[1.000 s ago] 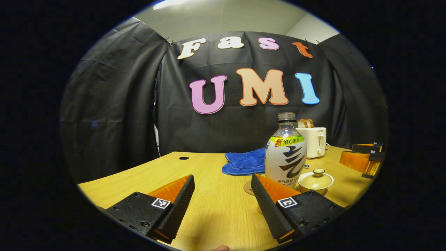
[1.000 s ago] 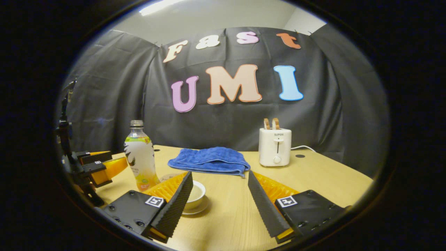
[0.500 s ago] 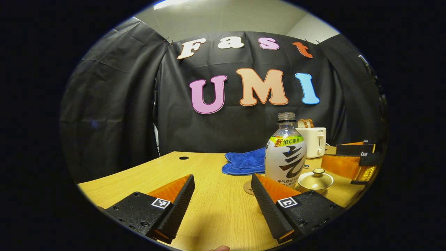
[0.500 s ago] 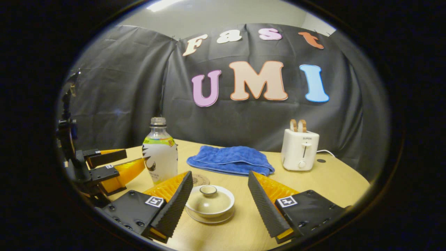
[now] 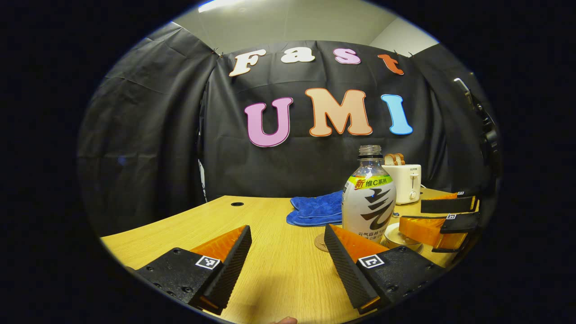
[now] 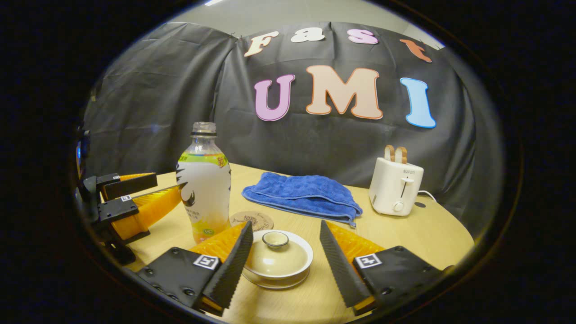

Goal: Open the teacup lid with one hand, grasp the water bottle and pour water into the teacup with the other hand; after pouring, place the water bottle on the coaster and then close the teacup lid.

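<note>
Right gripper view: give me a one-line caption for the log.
Open right gripper straddles the lidded teacup; bottle, coaster, towel and toaster behind.

Dim booth lit from a ceiling strip (image 5: 220, 4) above; the tabletop (image 5: 274, 265) glows warm with soft shadows. Focus is sharp centrally; fisheye bending curves the edges.
</note>
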{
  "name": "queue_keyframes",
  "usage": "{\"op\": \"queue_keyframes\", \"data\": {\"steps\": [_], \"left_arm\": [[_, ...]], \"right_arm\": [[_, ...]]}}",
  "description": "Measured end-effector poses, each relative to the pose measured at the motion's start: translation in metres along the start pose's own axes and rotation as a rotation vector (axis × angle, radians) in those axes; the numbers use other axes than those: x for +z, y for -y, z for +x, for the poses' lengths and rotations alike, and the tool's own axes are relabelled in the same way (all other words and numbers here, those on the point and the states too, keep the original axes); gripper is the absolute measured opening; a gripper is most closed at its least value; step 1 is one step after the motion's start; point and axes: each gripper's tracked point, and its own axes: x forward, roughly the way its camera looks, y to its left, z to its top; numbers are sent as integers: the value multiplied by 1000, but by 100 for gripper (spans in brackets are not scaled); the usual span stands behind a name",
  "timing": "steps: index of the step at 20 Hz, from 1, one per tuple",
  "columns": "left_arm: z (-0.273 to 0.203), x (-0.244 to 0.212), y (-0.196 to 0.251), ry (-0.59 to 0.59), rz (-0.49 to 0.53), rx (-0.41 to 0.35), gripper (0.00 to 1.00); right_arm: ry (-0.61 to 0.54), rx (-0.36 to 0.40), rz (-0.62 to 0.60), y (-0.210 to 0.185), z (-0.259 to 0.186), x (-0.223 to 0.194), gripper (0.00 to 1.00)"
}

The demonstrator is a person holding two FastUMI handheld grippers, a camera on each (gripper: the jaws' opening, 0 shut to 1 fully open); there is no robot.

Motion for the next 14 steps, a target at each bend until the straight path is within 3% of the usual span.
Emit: {"op": "queue_keyframes", "data": {"steps": [3,8,13,14], "left_arm": [[0,1,0,0,0,0,95],[0,0,0,-1,0,0,95],[0,1,0,-2,0,0,95],[-1,1,0,-2,0,0,95]], "right_arm": [[-17,17,2,-5,5,-5,89],[-29,30,-2,-9,7,-6,67],[-48,49,-3,-12,11,-10,67],[-44,43,-11,-12,6,-7,58]]}}
